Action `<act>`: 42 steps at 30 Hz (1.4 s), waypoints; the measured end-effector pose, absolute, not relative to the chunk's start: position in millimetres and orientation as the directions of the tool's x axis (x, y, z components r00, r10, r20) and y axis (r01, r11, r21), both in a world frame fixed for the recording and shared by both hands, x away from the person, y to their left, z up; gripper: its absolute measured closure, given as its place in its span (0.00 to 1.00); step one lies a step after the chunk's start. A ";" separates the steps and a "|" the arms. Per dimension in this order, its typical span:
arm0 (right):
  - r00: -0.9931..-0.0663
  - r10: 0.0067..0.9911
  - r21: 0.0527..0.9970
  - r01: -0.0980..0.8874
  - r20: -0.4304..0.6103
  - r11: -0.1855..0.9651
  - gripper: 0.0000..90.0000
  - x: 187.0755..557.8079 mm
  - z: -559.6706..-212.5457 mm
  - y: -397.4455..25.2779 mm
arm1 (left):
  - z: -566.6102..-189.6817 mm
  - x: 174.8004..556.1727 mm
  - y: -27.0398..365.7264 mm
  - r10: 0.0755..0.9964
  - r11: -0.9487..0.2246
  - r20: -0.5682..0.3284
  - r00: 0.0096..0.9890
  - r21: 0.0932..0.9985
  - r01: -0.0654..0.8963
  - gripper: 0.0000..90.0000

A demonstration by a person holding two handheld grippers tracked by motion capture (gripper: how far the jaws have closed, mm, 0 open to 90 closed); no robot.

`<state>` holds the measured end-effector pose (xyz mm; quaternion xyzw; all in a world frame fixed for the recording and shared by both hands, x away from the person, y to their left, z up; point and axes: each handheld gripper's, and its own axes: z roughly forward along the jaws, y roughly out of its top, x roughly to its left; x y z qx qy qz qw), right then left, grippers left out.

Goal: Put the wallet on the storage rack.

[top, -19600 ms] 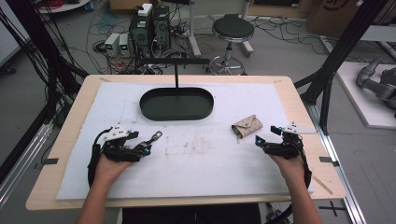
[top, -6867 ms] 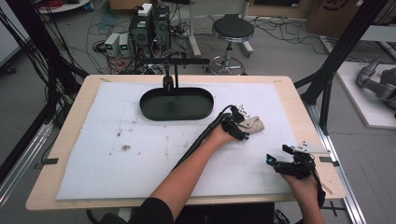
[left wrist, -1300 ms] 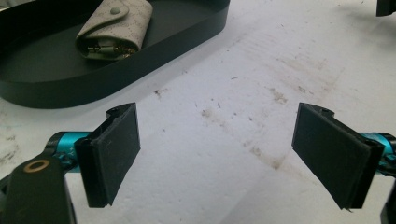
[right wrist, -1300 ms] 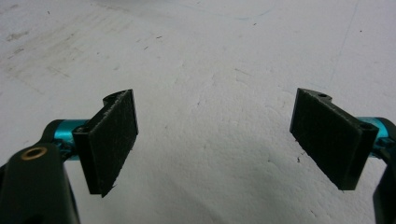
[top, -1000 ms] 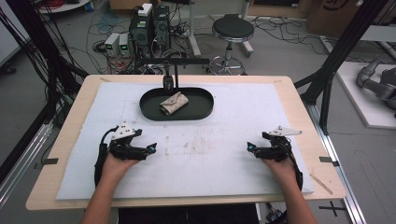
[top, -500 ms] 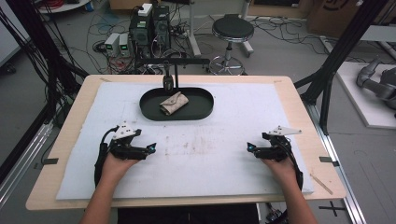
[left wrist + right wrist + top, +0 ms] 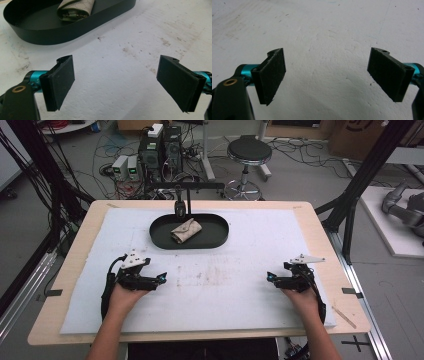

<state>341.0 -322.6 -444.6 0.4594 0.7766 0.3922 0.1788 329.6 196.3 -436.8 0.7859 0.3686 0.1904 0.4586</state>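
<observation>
Showing a beige folded pouch [image 7: 185,230] lying inside the black oval tray [image 7: 215,239], upper centre of the high view, on the white-covered desk [image 7: 225,295]. Left gripper [image 7: 162,278] at lower left, jaws spread wide, nothing between them; same pouch [image 7: 76,8] and tray [image 7: 50,37] at upper left of the left gripper view. Right gripper [image 7: 270,278] at lower right, jaws likewise wide and empty, well apart from the tray.
</observation>
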 end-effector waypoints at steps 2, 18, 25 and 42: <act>-0.513 0.854 0.772 0.576 0.083 0.270 0.17 341.4 -445.1 -322.5 | -437.4 329.8 196.0 0.755 -0.304 -0.043 0.654 0.861 0.407 0.17; -0.515 0.854 0.785 0.556 0.068 0.273 0.17 342.0 -444.6 -323.9 | -436.9 330.6 191.9 0.752 -0.297 -0.049 0.658 0.865 0.404 0.17; -0.515 0.855 0.783 0.558 0.067 0.274 0.17 340.4 -443.9 -322.5 | -437.1 330.1 191.9 0.749 -0.297 -0.047 0.661 0.868 0.398 0.17; -0.521 0.852 0.784 0.551 0.055 0.286 0.17 344.9 -443.8 -318.7 | -439.5 325.8 195.5 0.748 -0.299 -0.047 0.661 0.866 0.400 0.16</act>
